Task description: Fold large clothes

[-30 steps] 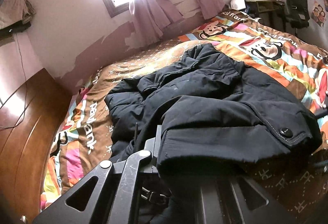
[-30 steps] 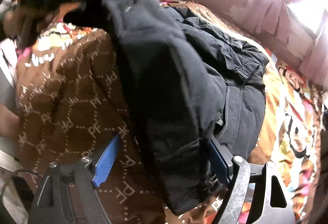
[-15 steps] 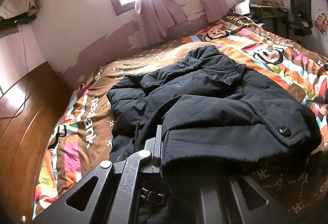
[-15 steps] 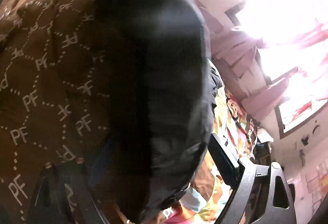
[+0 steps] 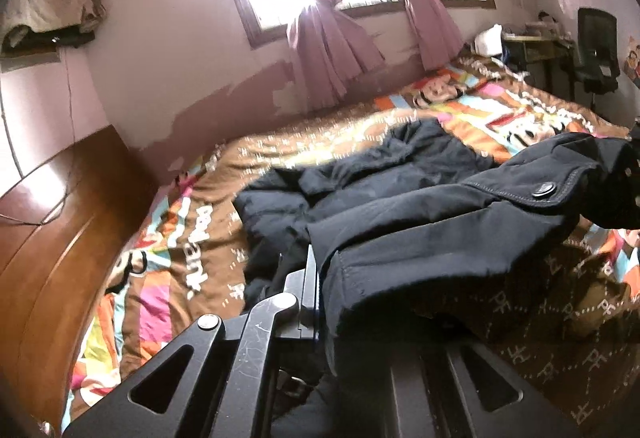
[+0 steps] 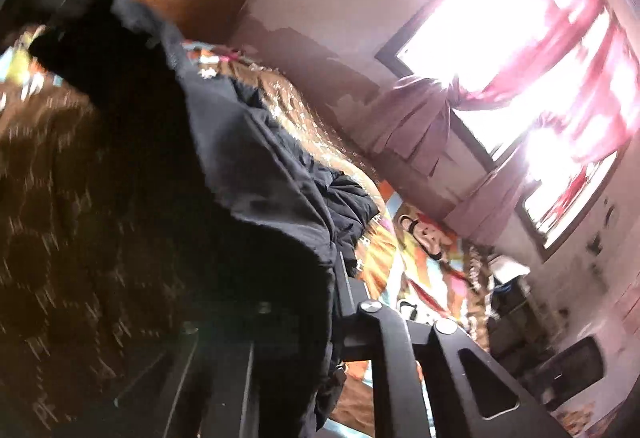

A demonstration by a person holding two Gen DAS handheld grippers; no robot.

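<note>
Padded navy cloth, the jacket (image 5: 400, 222) looks bulky, soft and floppy, best pinched at its hem, where the left gripper (image 5: 324, 298) at six o'clock and the right gripper (image 6: 320, 278) each hold a fold.

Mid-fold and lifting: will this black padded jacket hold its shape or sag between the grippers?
Likely sags: the black padded jacket droops between the left hand-held gripper and its lifted far corner. Probably bulky, since its quilted folds pile thickly on the patterned brown bedspread.

One dark jacket (image 5: 420, 222), one patterned bedspread (image 5: 180, 238), two pink curtains (image 5: 332, 49), one office chair (image 5: 596, 49).
</note>
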